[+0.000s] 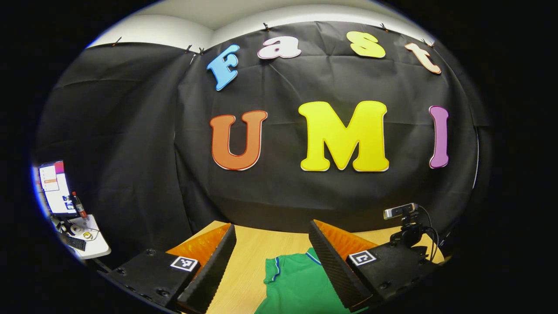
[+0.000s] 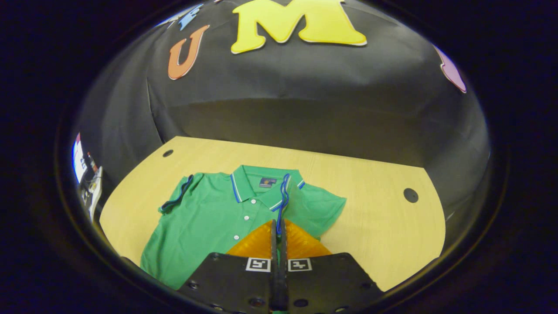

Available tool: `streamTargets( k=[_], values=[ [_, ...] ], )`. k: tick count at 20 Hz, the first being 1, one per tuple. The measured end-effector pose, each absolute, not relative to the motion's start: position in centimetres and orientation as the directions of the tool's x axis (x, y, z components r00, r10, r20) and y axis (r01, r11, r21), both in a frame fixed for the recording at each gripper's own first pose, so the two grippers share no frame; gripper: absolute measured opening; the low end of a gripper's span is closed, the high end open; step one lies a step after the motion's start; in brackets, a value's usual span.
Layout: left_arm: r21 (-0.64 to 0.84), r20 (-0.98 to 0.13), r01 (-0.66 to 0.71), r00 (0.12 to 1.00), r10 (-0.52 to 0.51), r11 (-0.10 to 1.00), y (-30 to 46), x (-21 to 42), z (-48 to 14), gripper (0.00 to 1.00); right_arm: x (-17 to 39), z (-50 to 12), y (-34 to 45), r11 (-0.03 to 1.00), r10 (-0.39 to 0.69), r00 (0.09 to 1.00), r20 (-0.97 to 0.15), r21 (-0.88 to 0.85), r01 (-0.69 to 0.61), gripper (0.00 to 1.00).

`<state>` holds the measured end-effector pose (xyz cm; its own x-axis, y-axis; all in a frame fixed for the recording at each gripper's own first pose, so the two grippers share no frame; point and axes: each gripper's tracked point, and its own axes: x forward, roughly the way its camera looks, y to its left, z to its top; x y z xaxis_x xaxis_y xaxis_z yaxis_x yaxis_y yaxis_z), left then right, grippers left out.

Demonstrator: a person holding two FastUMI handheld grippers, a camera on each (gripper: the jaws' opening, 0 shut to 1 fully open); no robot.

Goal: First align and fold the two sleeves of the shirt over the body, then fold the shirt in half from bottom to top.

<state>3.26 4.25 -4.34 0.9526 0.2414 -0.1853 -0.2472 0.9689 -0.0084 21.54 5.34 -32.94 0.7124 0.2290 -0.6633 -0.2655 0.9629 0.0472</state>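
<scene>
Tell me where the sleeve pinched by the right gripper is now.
In the right gripper view, the sleeve is lifted over the shirt beside the collar, pinched by the right gripper.

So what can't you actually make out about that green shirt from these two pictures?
- Hem of the shirt: in the right gripper view, hidden behind the right gripper and cut off by the lower edge.
- Most of the shirt: in the left gripper view, cut off at the bottom and covered by the left gripper's finger.
- Collar label: too small to read.
</scene>
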Motion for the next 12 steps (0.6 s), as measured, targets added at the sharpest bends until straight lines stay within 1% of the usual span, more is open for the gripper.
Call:
streamTargets(
  k=[2,4,5,7,10,11,12],
  values=[
    [0.002,-0.196,-0.254,0.948,0.249,0.967,4.9,3.0,-4.7,1.00,21.2,-33.6,6.8,0.962,0.241,0.697,-0.676,0.072,-0.263,0.00],
    [0.006,-0.196,-0.250,0.949,0.246,0.968,5.2,3.1,-4.9,1.00,20.9,-33.3,7.8,0.959,0.263,0.697,-0.667,0.102,-0.265,0.14],
    [0.010,-0.195,-0.240,0.952,0.237,0.971,5.2,3.2,-5.1,1.00,20.7,-32.7,7.9,0.959,0.265,0.709,-0.654,0.104,-0.263,0.27],
    [0.027,-0.200,-0.225,0.953,0.226,0.974,6.0,3.4,-6.1,1.00,20.0,-30.9,7.6,0.963,0.257,0.734,-0.628,0.098,-0.253,0.55],
    [0.032,-0.226,-0.176,0.957,0.179,0.984,5.9,4.5,-8.2,1.00,18.3,-27.5,6.1,0.973,0.226,0.777,-0.588,0.102,-0.205,0.99],
    [0.031,-0.242,-0.157,0.957,0.160,0.987,5.7,4.8,-9.3,1.00,17.5,-26.5,5.3,0.977,0.211,0.790,-0.576,0.096,-0.191,0.96],
    [0.029,-0.260,-0.136,0.956,0.139,0.990,5.3,5.2,-10.3,1.00,16.7,-25.3,4.4,0.980,0.196,0.803,-0.563,0.092,-0.175,0.96]
  ],
)
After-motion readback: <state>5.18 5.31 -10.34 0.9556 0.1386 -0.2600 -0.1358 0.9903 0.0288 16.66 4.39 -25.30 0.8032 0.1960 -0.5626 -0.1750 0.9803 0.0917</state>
